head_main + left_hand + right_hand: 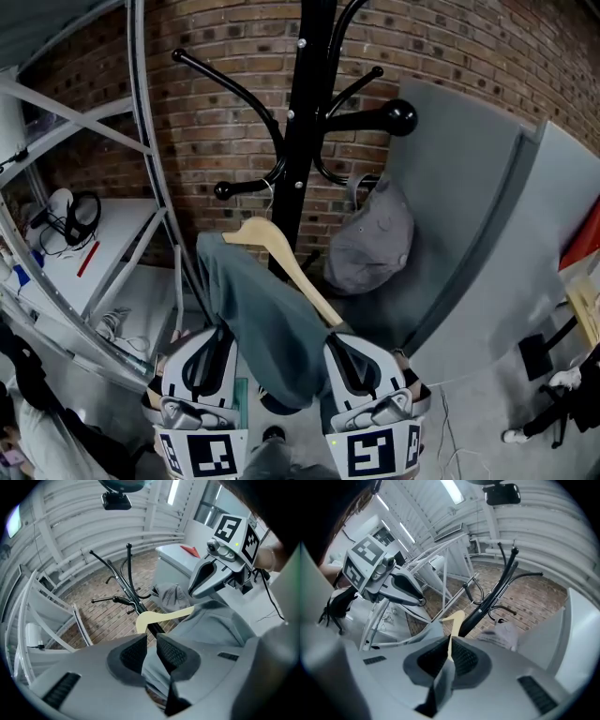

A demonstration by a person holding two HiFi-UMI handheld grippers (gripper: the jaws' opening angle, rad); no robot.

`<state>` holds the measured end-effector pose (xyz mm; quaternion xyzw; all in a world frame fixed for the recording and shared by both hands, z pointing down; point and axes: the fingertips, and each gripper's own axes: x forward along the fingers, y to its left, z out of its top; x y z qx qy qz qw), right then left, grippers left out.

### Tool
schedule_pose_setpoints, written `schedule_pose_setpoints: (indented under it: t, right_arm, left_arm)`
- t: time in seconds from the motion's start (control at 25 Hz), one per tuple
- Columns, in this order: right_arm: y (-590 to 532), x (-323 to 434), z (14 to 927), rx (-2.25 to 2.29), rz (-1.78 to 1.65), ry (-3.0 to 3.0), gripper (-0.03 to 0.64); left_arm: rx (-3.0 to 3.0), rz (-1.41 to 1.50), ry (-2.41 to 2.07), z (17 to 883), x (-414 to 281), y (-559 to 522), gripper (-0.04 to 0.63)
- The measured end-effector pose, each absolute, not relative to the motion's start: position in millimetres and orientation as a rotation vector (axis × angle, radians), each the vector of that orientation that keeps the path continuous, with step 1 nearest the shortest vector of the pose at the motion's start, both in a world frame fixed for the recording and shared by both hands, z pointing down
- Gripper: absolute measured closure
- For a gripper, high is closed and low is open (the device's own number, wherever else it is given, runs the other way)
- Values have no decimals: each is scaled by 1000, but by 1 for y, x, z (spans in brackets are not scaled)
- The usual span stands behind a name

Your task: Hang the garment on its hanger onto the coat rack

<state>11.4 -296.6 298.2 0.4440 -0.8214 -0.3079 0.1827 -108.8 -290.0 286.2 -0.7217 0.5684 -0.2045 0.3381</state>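
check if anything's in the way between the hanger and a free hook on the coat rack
Nothing visible blocks it. The hanger, with the garment draped on it, sits just below the bare left hook of the coat rack. The gray cap hangs from a hook on the rack's right side, clear of that path.

The left gripper point(221, 333) and right gripper point(339, 339) are pale grey rounded shells with black ribbed pads point(133, 654); white cubes point(373, 454) with black square markers sit at six o'clock.
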Motion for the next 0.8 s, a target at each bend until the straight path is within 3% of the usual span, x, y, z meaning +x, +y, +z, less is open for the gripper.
schedule_pose_setpoints:
  t: [0.24, 0.8]
  right_arm:
    - [-266, 19, 302, 1236, -884, -2312, 581]
    - [-224, 24, 303, 1240, -894, -2283, 594]
  left_arm:
    - [-1844, -533, 1519, 292, -108, -259, 590]
    - [-1941, -522, 1500, 295, -100, -216, 592]
